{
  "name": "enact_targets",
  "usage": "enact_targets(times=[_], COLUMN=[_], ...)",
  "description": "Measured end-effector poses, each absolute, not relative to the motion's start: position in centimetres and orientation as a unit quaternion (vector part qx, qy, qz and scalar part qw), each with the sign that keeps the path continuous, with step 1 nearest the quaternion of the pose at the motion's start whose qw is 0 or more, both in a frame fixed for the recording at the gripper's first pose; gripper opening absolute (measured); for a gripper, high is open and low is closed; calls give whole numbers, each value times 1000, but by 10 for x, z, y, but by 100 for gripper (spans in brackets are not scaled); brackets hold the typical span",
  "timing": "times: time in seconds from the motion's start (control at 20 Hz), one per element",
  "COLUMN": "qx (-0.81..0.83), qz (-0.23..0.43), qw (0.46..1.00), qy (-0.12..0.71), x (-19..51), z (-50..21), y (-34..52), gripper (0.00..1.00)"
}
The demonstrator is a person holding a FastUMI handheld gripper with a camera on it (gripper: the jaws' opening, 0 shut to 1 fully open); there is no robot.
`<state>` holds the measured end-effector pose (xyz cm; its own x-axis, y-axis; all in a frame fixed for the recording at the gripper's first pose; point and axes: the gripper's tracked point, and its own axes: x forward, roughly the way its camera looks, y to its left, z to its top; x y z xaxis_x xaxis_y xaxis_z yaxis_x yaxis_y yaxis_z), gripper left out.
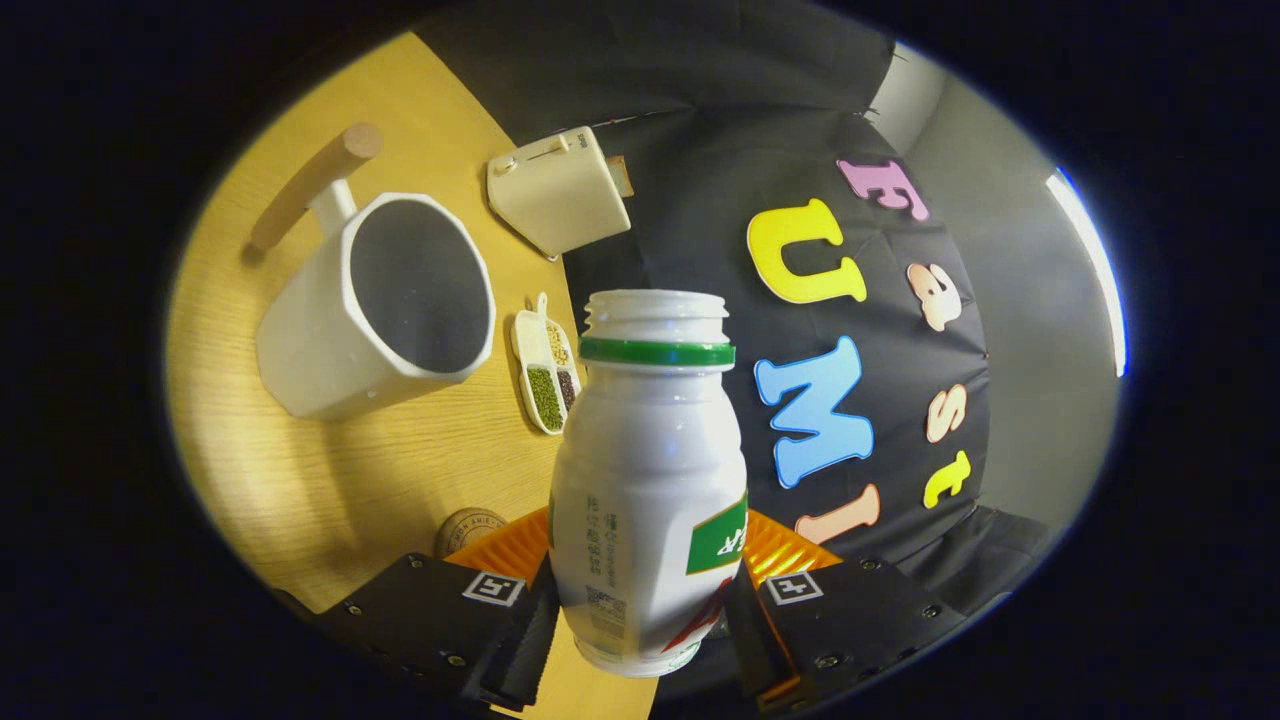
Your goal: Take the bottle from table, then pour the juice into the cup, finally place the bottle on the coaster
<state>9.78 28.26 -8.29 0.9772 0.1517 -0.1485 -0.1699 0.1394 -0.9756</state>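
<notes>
A white plastic bottle (645,480) with a green neck ring and no cap stands between my fingers, held clear of the wooden table (330,480). My gripper (640,600) is shut on the bottle's lower body. A white cup (385,305) with a wooden handle sits beyond the fingers to the left, its dark mouth facing me. The whole scene is tilted in this view. A round wooden coaster (470,530) peeks out just past the left finger, partly hidden by it.
A small white divided dish (545,372) with beans lies between the cup and the bottle. A cream box-shaped appliance (558,190) stands at the table's far edge against the black cloth wall. A grey wall (1020,300) shows beyond the cloth.
</notes>
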Motion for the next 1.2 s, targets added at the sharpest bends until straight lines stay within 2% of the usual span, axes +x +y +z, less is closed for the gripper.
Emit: enact_targets(times=[1.2], qx=[-760], qz=[88], qw=[643], qy=[-34], x=[105], z=[-66], y=[297], gripper=[72])
